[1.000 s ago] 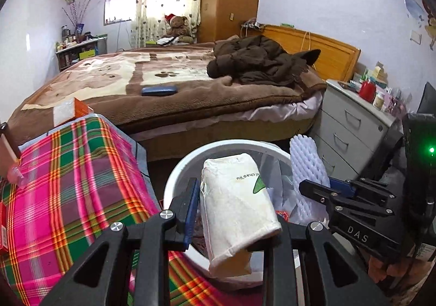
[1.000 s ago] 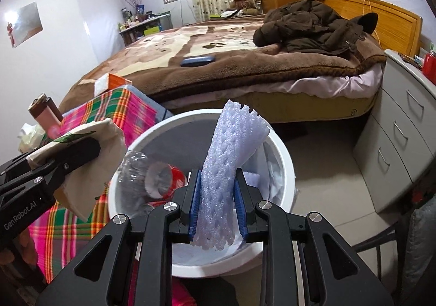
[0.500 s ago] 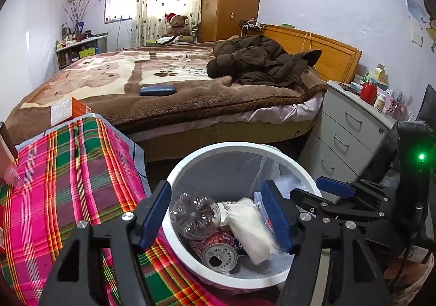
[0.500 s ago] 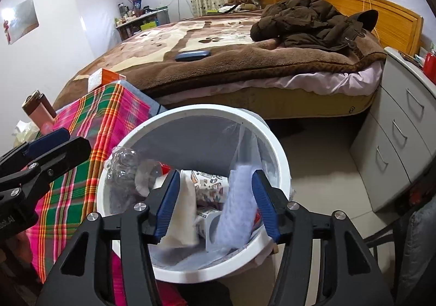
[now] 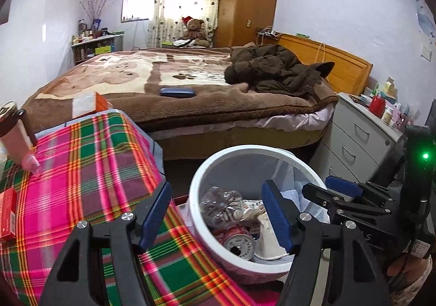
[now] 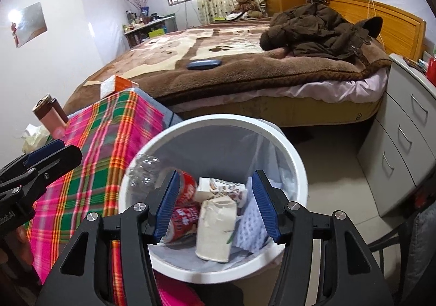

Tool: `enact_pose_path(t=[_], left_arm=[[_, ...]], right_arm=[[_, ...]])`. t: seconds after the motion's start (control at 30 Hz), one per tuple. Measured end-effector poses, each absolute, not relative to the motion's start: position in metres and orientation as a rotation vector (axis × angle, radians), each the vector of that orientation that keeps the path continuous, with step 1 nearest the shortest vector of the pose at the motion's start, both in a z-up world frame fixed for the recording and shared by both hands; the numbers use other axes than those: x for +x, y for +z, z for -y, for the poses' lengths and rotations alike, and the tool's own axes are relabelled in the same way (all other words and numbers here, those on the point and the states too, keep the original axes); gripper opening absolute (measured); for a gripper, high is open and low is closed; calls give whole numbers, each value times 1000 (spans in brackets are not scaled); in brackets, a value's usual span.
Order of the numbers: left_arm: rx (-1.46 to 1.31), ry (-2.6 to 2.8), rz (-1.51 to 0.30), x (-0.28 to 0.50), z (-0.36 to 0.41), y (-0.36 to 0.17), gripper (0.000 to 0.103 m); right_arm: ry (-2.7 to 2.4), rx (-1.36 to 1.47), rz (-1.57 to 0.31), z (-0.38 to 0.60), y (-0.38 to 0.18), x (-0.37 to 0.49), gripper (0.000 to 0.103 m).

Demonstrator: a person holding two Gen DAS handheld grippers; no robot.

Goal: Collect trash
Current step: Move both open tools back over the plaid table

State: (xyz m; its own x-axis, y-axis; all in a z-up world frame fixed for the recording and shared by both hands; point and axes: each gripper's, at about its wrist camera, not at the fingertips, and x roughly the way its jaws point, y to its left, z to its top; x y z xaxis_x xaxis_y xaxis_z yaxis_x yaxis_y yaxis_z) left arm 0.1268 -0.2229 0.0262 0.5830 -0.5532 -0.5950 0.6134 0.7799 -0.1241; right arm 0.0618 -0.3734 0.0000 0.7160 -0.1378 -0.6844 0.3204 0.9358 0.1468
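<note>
The left gripper [image 5: 216, 214] is held low over the near rim of the round white plastic trash bin [image 6: 295, 158], its jaws spread wide with nothing between the blue pads. The right gripper [image 6: 215, 206] is held directly above the bin's mouth, angled downward, its jaws likewise spread wide and empty. In the left wrist view the right gripper [image 5: 338, 191] is seen at the bin's far right edge, apart from the left one. Inside the bin a beige paper bag [image 6: 215, 229], a pale perforated foam sleeve [image 6: 252, 224], a red drink can [image 5: 238, 242], a crushed clear plastic bottle [image 5: 222, 205] and a printed paper cup [image 6: 226, 188] are piled together; the bag is propped upright against the foam sleeve, though whether it touches the bin's bottom cannot be told. The bin is lined with a thin translucent bag [image 5: 291, 180]. Just beside the bin's left edge stands the bench covered by a pink, green and orange plaid cloth [image 5: 81, 169], its corner nearly touching the rim. A brown-blanketed bed [image 6: 245, 60] lies beyond, and a grey chest of drawers [image 6: 403, 139] stands to the right. Bare tiled floor [image 6: 335, 158] is left open between the bin, the bed and the drawers.
</note>
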Motion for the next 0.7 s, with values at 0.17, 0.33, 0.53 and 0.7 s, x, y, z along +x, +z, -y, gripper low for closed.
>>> enact_pose_path(t=[0.17, 0.33, 0.53, 0.7], left_arm=[[74, -645, -650, 130, 201, 29, 71], [52, -596, -645, 135, 176, 32, 71], [29, -531, -628, 141, 142, 35, 71], [11, -482, -616, 145, 114, 37, 72]], right_arm=[[-233, 261, -705, 362, 3, 67, 57], [-204, 251, -679, 350, 6, 76, 58], [-155, 216, -636, 328, 13, 87, 63], [-111, 191, -613, 310, 16, 98, 63]])
